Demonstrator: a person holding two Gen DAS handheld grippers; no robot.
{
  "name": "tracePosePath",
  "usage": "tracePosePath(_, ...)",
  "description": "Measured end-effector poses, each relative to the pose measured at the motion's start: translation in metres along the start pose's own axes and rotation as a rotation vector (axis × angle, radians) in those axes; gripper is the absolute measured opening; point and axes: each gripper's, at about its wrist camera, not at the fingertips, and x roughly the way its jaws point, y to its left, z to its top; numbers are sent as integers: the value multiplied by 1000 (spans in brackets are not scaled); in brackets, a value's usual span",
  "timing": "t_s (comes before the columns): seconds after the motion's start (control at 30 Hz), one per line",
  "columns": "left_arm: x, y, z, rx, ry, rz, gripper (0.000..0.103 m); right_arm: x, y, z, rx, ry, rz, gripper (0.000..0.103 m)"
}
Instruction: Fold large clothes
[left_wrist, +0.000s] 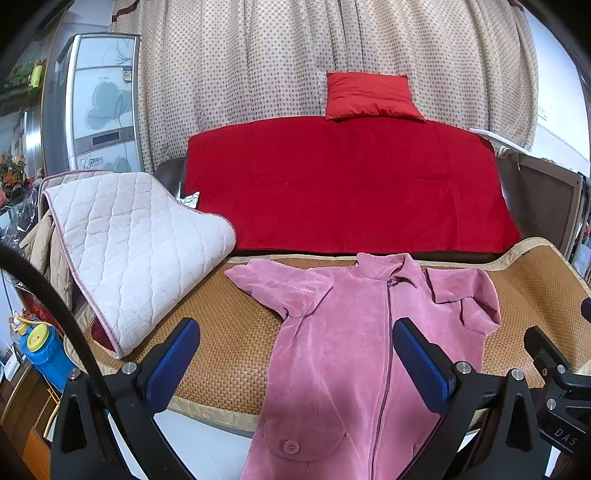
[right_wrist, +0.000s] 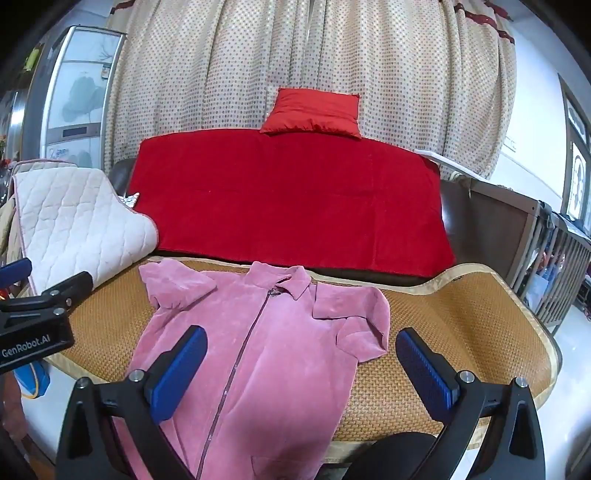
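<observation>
We are holding our left gripper (left_wrist: 295, 362) and right gripper (right_wrist: 301, 369) wide open, gripping nothing. The pink coat (left_wrist: 343, 350) (zipped up) is lying flat on the woven mat (left_wrist: 221, 343), low in the middle of each frame.

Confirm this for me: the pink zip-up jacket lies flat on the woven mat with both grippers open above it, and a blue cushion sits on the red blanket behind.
Not quite: the cushion is red, not blue, as the left wrist view shows. The rest holds: the pink zip-up jacket lies on the woven mat, the left gripper and right gripper open above it, the red blanket behind.
</observation>
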Motion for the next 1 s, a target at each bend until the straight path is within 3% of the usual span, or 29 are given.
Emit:
tracePosePath(0.13,5,-1,-1,-1,11,-3,103,16,-6,-4,0,9,0,103)
tracePosePath(1.0,10,-13,-14,38,36,-22,103,14,-10,-6,70,42,32,103)
